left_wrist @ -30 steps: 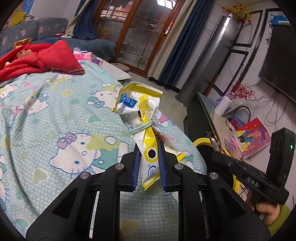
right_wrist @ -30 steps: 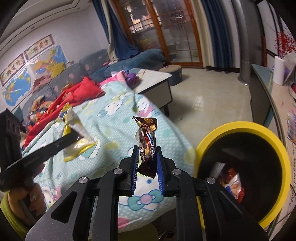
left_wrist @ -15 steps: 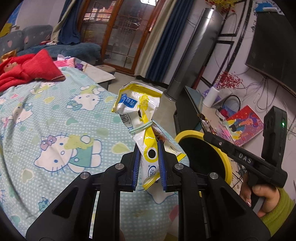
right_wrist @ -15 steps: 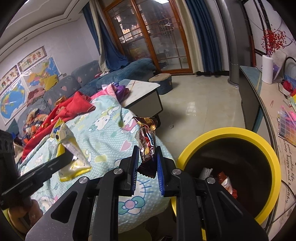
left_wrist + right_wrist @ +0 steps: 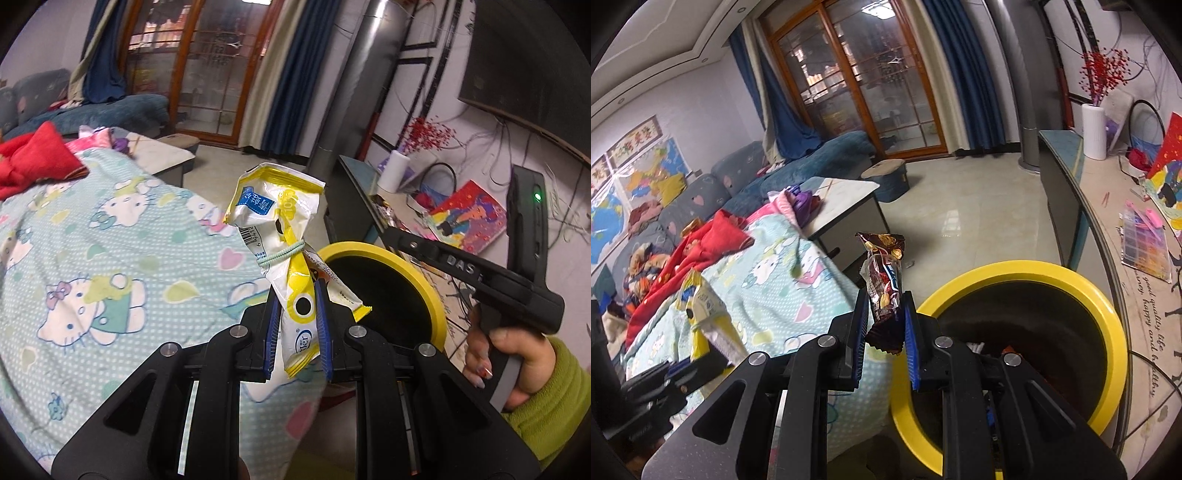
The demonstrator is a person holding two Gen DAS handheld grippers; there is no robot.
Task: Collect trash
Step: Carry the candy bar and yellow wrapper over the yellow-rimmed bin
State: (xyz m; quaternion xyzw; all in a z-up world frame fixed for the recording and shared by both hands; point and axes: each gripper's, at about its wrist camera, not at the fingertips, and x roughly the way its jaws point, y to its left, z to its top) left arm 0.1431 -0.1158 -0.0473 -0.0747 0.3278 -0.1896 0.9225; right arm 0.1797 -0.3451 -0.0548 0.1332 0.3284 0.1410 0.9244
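The left tool (image 5: 297, 317) is clamped narrow on a yellow and white snack bag (image 5: 280, 229), its blue pads pressing the bag's lower part from both sides. The bag stands upright out of the jaws, cinched at its waist by a pale green band (image 5: 282, 254), with its crumpled top flaring above and beyond the tips. Ahead and to the right of this tool sits the yellow-rimmed bin (image 5: 424, 273); to its left and below spreads the bed cover (image 5: 110, 266) printed with cartoon cats. Farther right, a hand (image 5: 506, 350) in a green sleeve grips the handle of the right tool, which reaches over the bin's far rim.

The right tool (image 5: 884, 332) is likewise closed on a brown candy wrapper (image 5: 884, 280), which rises upright between its pads, twisted top above the tips. The bin (image 5: 1108, 321) lies just right of and below these jaws, some rubbish showing dimly inside. Off to the left of this tool, the snack bag (image 5: 701, 314) shows in the other tool's grip, over the bed cover (image 5: 783, 288).
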